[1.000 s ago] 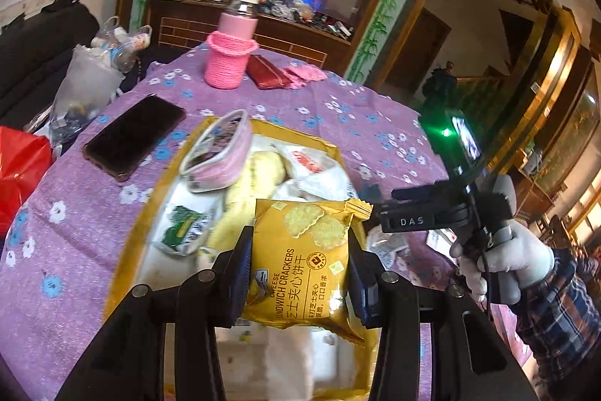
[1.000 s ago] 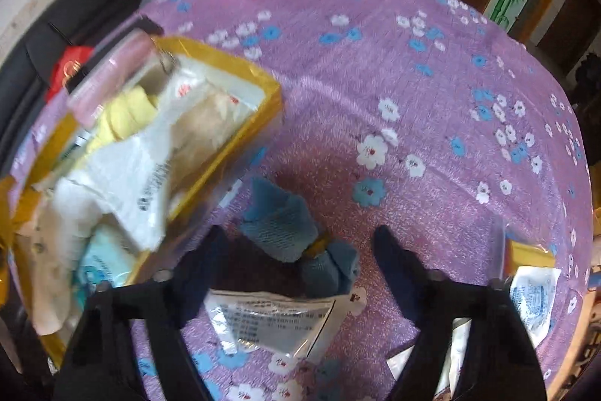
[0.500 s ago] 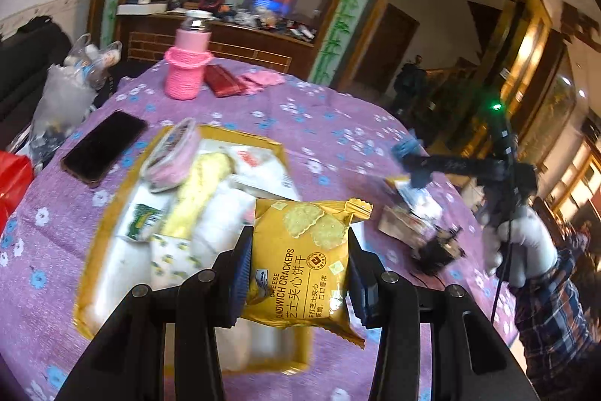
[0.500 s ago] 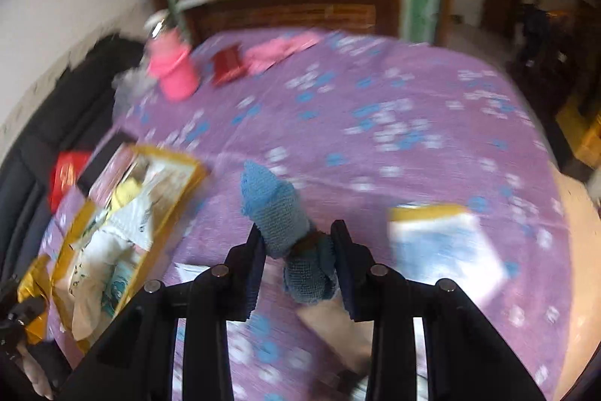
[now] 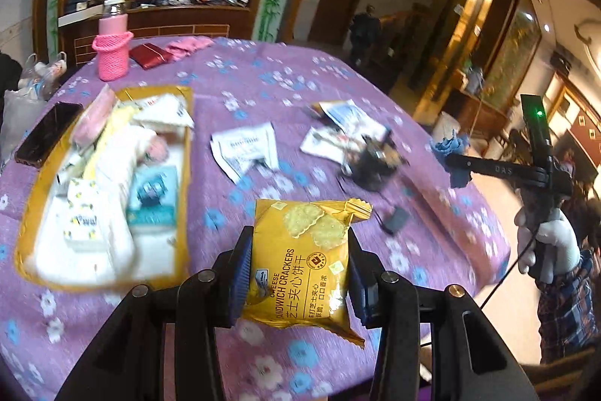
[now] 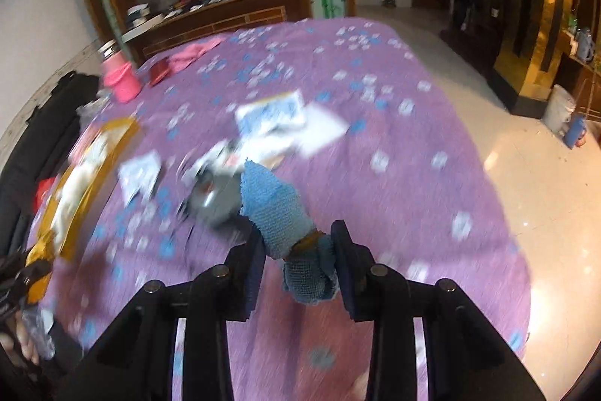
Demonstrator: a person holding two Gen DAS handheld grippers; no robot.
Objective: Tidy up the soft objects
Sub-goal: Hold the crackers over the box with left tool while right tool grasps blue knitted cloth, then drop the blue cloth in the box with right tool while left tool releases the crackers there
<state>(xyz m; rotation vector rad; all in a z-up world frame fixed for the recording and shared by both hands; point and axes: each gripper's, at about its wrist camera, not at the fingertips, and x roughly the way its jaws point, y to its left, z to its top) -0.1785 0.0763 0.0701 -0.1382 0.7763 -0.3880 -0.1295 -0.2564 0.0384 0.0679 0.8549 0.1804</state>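
Note:
My left gripper [image 5: 296, 262] is shut on a yellow cheese cracker packet [image 5: 304, 258] and holds it above the purple flowered tablecloth [image 5: 263, 77]. My right gripper [image 6: 298, 250] is shut on a blue knitted cloth [image 6: 278, 209] and holds it above the table; it also shows at the right of the left wrist view [image 5: 450, 156]. A yellow tray [image 5: 184, 153] full of white packets and a pink pouch lies at the left. Loose white packets [image 5: 244, 149] and a dark item [image 5: 372, 164] lie in the middle of the table.
A pink knitted bottle holder [image 5: 112, 55], a red wallet [image 5: 150, 55] and a pink cloth [image 5: 189, 44] stand at the far edge. A black phone [image 5: 47, 134] lies left of the tray. The table's right edge drops to a tiled floor [image 6: 526, 123].
Both grippers rose and pulled back from the tray. The right gripper closed on the blue cloth and lifted it off the table. The left still holds the cracker packet.

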